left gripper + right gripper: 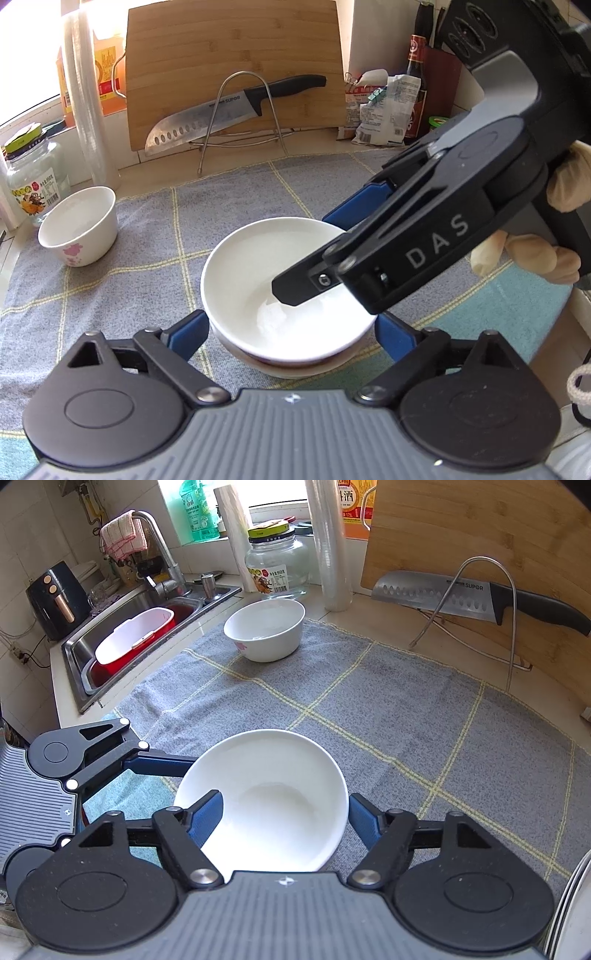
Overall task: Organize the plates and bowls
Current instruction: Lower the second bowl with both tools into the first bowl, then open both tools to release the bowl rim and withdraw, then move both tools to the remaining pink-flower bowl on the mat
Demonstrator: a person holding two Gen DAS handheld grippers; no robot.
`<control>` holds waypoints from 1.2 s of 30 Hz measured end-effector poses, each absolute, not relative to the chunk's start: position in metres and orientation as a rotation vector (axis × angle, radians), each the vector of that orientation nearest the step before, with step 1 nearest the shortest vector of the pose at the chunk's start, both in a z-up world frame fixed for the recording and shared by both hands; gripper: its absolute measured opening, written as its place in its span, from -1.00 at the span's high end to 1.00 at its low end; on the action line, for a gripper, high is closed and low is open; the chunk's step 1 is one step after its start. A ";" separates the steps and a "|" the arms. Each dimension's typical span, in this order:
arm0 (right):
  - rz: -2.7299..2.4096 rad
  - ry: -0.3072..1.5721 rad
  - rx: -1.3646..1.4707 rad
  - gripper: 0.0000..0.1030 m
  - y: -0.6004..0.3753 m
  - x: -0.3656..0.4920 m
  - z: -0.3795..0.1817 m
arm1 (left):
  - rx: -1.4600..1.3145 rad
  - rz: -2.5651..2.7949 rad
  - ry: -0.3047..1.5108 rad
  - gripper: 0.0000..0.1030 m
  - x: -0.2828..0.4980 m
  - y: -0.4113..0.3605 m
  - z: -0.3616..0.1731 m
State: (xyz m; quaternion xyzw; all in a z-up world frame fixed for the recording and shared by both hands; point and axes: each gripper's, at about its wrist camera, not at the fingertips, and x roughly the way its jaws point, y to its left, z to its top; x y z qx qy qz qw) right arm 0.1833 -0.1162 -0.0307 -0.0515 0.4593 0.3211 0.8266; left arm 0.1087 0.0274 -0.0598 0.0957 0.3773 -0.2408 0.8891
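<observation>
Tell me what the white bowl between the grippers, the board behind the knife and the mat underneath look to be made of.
White bowl: likely glazed ceramic, smooth and glossy with soft highlights.
Board: bamboo or wood, pale brown strips with visible grain, matte.
Mat: woven fabric, grey with yellow grid lines, fuzzy texture.

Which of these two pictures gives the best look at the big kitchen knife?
The left wrist view. There the knife lies near the middle of the picture, blade and black handle both complete, resting on a wire rack against the cutting board. The right wrist view pushes the knife toward the right edge, bent by the lens.
</observation>
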 end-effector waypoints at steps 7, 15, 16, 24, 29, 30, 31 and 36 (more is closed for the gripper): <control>0.659 0.960 -0.100 -0.93 -0.122 0.186 -0.029 | 0.199 -0.502 0.764 -0.87 0.106 0.029 -0.053; 0.646 0.942 -0.088 -0.98 -0.125 0.193 -0.025 | 0.172 -0.499 0.733 -0.93 0.102 0.034 -0.044; 0.646 0.940 -0.088 -0.98 -0.126 0.194 -0.025 | 0.166 -0.495 0.730 -0.93 0.103 0.035 -0.042; 0.655 0.913 -0.081 -1.00 -0.129 0.206 -0.020 | 0.145 -0.422 0.701 -0.93 0.103 0.041 -0.035; 0.676 0.891 -0.070 -1.00 -0.135 0.217 -0.020 | 0.114 -0.334 0.679 -0.94 0.105 0.051 -0.029; 0.683 0.888 -0.070 -1.00 -0.135 0.219 -0.020 | 0.114 -0.305 0.674 -0.94 0.106 0.054 -0.027; 0.688 0.885 -0.071 -1.00 -0.135 0.221 -0.020 | 0.116 -0.280 0.673 -0.94 0.108 0.057 -0.026; 0.692 0.865 -0.077 -1.00 -0.132 0.229 -0.016 | 0.115 -0.187 0.649 -0.95 0.117 0.076 -0.019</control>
